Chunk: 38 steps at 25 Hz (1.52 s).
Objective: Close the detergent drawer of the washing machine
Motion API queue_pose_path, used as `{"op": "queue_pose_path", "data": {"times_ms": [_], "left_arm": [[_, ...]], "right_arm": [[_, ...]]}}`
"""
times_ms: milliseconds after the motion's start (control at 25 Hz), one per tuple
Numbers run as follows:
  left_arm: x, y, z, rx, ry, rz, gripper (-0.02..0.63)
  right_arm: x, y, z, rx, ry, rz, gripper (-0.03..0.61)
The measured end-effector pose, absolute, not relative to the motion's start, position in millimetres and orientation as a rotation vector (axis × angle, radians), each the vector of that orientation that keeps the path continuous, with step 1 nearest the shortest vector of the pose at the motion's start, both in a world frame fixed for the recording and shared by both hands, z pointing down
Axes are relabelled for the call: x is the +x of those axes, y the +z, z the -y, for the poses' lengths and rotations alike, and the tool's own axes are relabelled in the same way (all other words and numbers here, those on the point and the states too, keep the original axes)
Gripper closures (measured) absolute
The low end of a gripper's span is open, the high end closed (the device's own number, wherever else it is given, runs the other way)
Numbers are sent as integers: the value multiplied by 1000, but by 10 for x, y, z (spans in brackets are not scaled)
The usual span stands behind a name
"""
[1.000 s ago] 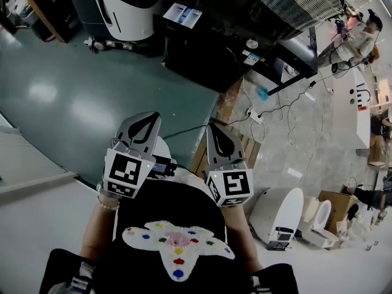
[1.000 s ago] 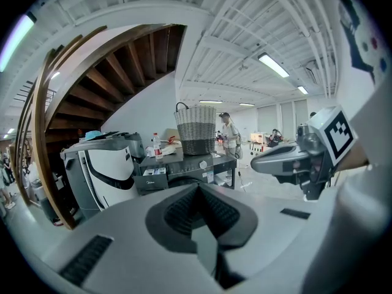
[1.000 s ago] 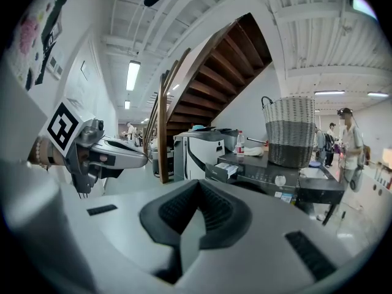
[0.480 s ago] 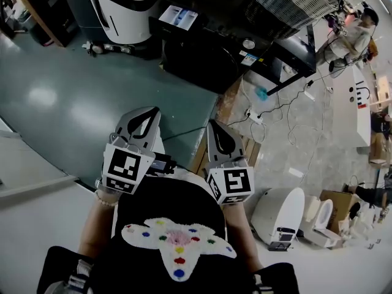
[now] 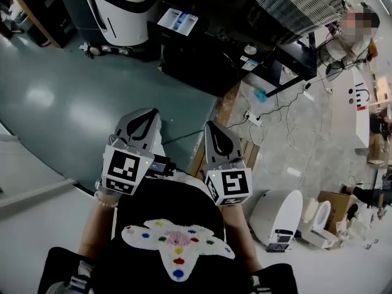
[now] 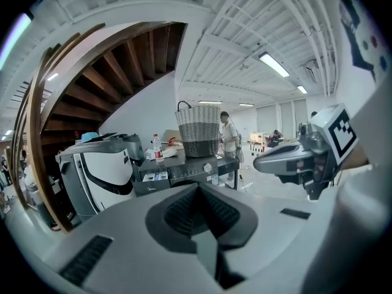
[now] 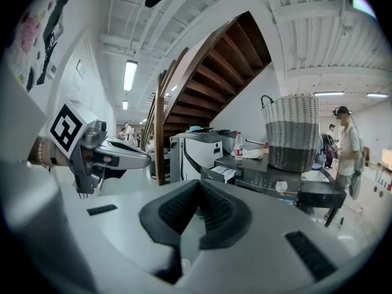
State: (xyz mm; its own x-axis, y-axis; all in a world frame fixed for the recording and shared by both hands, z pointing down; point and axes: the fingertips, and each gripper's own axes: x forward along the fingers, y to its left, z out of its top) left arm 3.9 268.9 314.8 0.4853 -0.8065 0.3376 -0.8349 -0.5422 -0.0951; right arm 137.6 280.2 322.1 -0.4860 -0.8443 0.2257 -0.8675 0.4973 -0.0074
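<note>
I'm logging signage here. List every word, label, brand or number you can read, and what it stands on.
None reads clearly.
Stickers on the washing machine: too small.
Bottle label: blurred.
Dark marks on the white counter: illegible.
Marker cubes: square patterns, no words.

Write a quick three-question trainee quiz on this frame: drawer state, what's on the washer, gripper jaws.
1. True or false: the detergent drawer of the washing machine is pushed in flush.
2. What is the tallest thing standing on top of the washing machine? A) a wicker basket B) a toolbox C) a kettle
3. How do the jaws of the left gripper and the right gripper stand, and what do they hold?

Key:
1. False: the drawer sticks out of the front.
2. A.
3. Both shut, holding nothing.
</note>
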Motion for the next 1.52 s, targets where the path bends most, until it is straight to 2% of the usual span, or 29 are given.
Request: {"op": "queue_pose_path", "data": {"times_ms": [520,1520], "left_arm": [[-59,3164,-1718,2662,545,1359,603],[-722,3187,438,2723,515,1208,603]], "right_arm": [[1243,3212,-1918,1532,226,2486,575],[652,3225,61,1649,284,2331,575]]}}
